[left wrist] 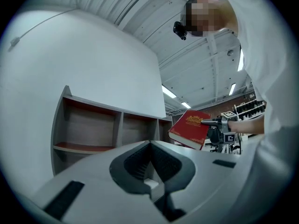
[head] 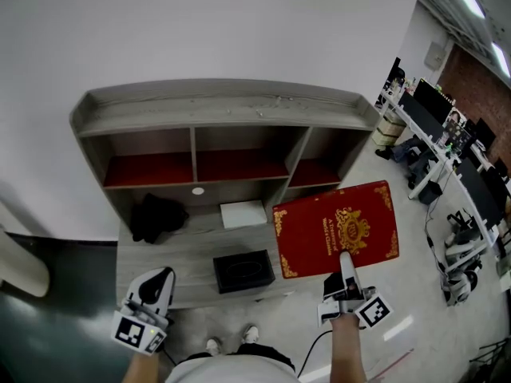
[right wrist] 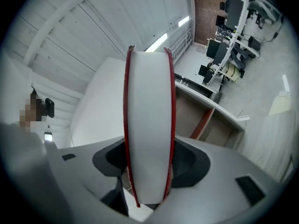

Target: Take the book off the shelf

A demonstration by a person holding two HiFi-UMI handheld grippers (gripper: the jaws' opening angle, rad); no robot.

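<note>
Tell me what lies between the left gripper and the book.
A black box on the shelf sits between the left gripper and the book, as the head view shows.

White wall [head: 223,30], office desks [head: 423,130] rightward

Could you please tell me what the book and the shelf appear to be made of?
Book: matte red cover with gold ornament, probably cloth or leatherette over board; the pages look like white paper.
Shelf: matte grey board with printed-looking wood grain, likely laminate; the compartment floors are red.
</note>
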